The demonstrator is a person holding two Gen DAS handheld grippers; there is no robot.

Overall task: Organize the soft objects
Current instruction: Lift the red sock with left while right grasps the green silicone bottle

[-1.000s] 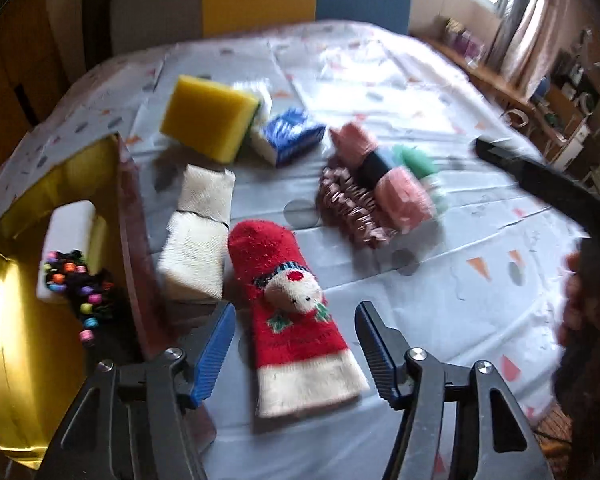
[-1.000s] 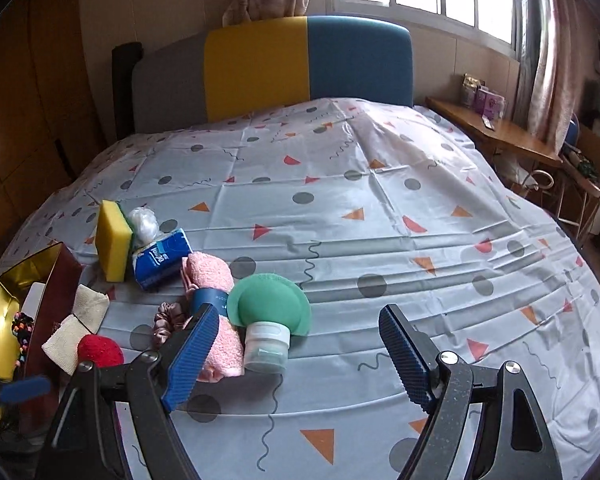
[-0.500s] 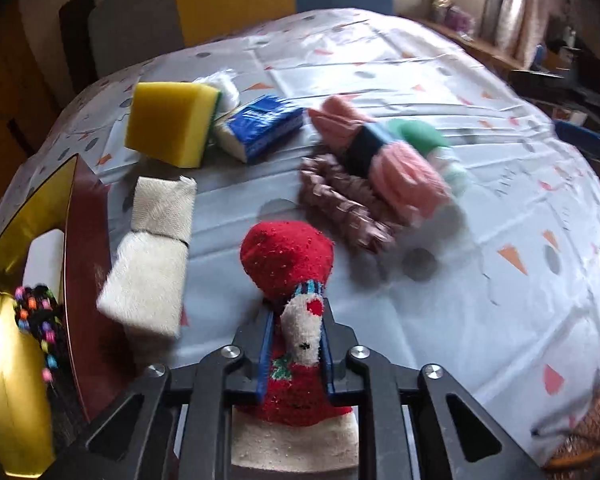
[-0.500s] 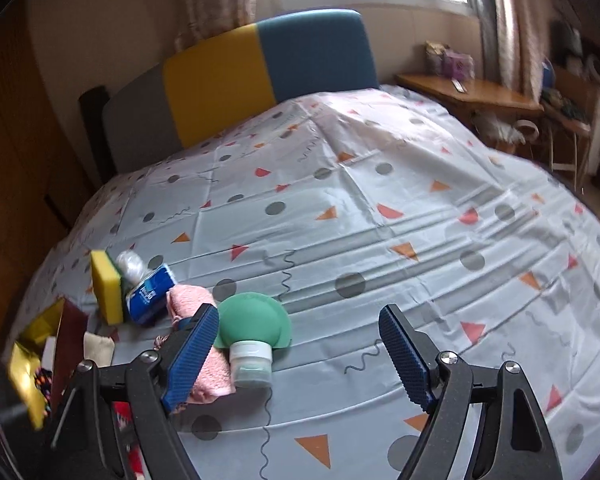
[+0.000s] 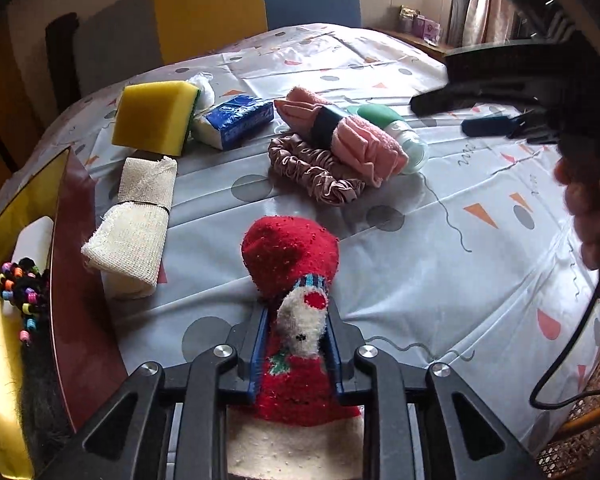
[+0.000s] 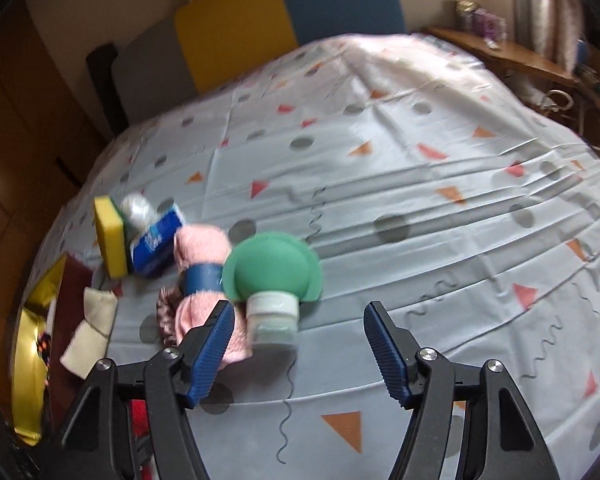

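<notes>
The left tool (image 5: 296,336) was clenched on the red fuzzy Christmas sock (image 5: 294,280), which lay on the patterned bench (image 5: 420,264) beside the gold box (image 5: 16,208). The right tool (image 6: 300,344), jaws just narrowing, hung released over the green squeeze bottle (image 6: 272,268).

Your left gripper (image 5: 296,334) angled downward, blue pads clamped on the red fuzzy Christmas sock (image 5: 294,320), your right gripper (image 6: 300,354) tilted down, jaws just narrowing, nothing between them

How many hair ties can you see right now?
2: the pink scrunchie on the tablecloth against the rolled pink towel, and the beaded black tie inside the gold box. Others may be hidden there.
</notes>
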